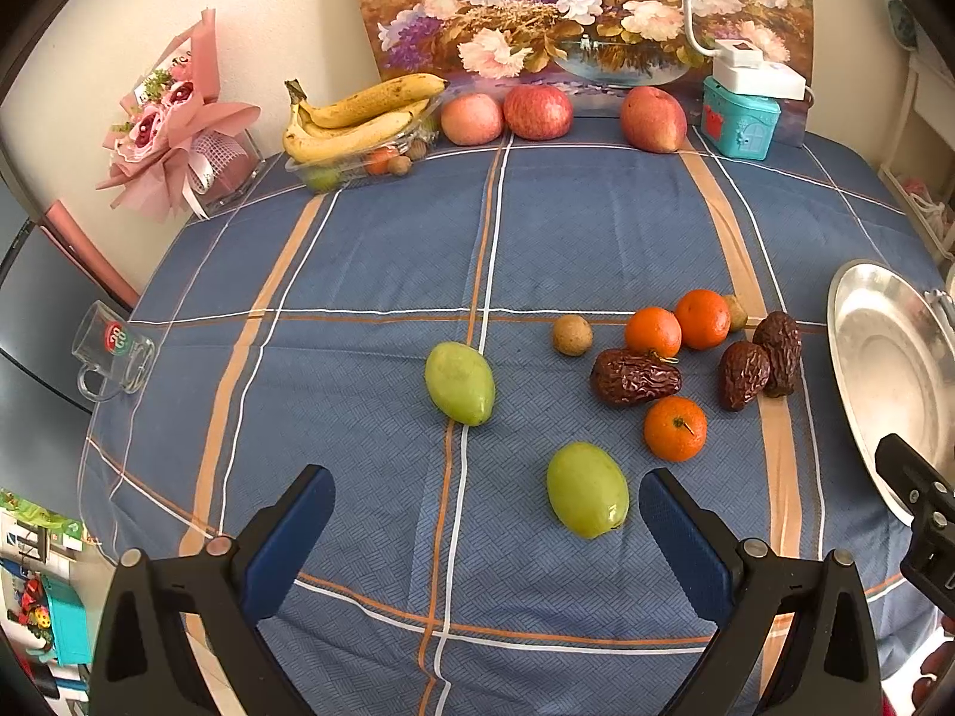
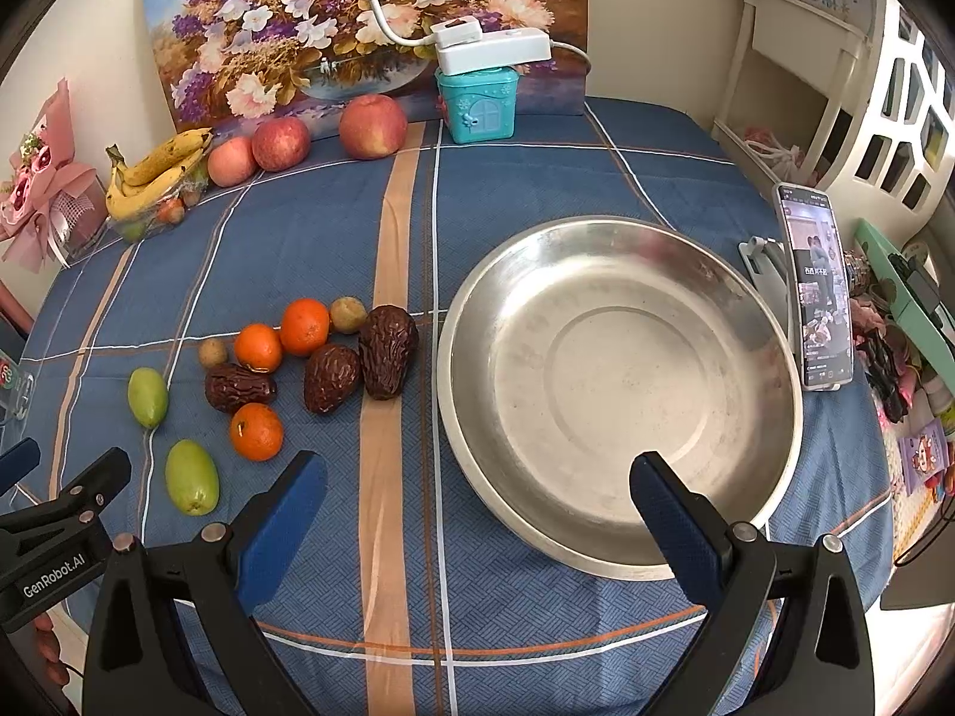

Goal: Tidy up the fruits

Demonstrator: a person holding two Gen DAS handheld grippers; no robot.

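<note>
Left gripper [image 1: 486,528] jaws wide, empty, near green fruit [image 1: 587,497] lengthwise away, left of steel bowl [image 2: 621,274]; right gripper [image 2: 477,513] wide, empty, bowl rim partly hidden.

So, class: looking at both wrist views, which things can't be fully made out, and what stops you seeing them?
- Metal plate: left wrist view, cut off by the right edge.
- Fruits under the bananas in the clear tray: both views, covered and too small.
- Phone screen: right wrist view, too small to read.
- Glass mug: right wrist view, cut off by the left edge.
</note>
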